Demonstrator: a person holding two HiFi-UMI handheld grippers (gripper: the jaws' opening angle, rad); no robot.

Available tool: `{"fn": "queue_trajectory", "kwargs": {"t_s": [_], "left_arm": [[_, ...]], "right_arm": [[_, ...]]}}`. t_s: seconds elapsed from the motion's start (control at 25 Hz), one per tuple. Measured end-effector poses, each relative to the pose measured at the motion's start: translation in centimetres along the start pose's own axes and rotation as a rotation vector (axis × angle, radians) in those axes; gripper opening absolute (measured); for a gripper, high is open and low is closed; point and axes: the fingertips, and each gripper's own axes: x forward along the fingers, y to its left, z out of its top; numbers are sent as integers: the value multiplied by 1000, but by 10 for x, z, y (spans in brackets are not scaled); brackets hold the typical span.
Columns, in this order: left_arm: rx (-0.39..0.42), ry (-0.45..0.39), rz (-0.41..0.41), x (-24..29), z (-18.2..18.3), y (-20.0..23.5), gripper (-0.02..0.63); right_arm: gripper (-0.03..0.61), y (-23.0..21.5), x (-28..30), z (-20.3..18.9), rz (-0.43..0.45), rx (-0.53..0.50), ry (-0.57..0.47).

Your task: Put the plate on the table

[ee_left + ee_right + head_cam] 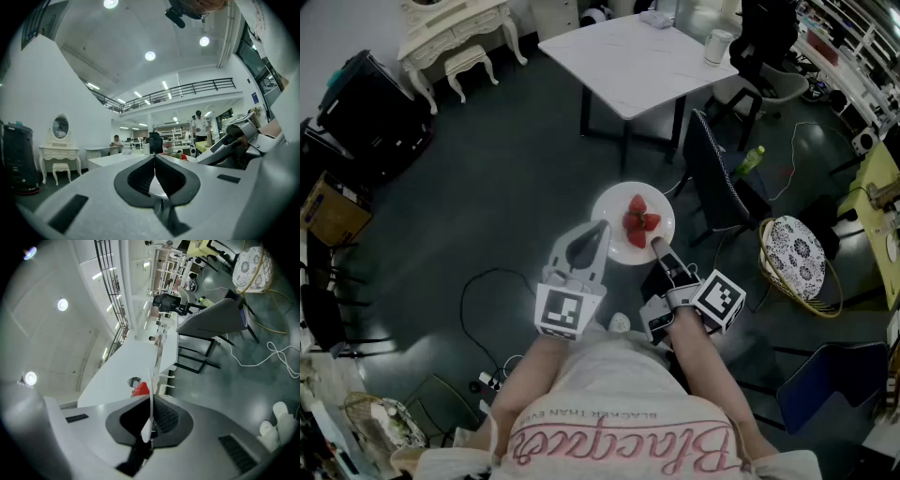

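Note:
A white plate (613, 212) with red strawberries (639, 223) on it hangs level above the dark floor, short of the white table (628, 58). My left gripper (602, 228) is shut on the plate's near-left rim. My right gripper (657, 246) is shut on its near-right rim. In the left gripper view the left gripper (154, 159) pinches the plate's thin edge (157, 183), with the strawberries (183, 157) just beyond. In the right gripper view the right gripper (151, 401) clamps the plate (151, 385) edge-on beside a strawberry (140, 389).
A white cup (717, 45) stands at the table's right corner. A dark chair (717, 180) and a green bottle (751, 159) are right of the plate. A basket with a patterned cushion (797, 255) sits further right. Cables (483, 309) lie on the floor, and a white dresser (450, 33) stands far left.

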Motion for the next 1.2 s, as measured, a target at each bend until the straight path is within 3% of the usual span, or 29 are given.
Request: {"fn": "queue_trajectory", "kwargs": {"t_s": [0.24,0.6,0.88,1.2], "left_arm": [[31,-15,-3,-1,6,5,5],[10,-44,29,-2,8,14,5],[-16,-52,60,-5,6,16,5],[-32,-48,74,8,1,42,5]], "right_arm": [[11,5,-1,-1,7,-6,-9],[11,5,-1,0,-9,-45,-1],[11,9,4,1,39,-23,13],[11,9,32,2,27,-14,27]]}}
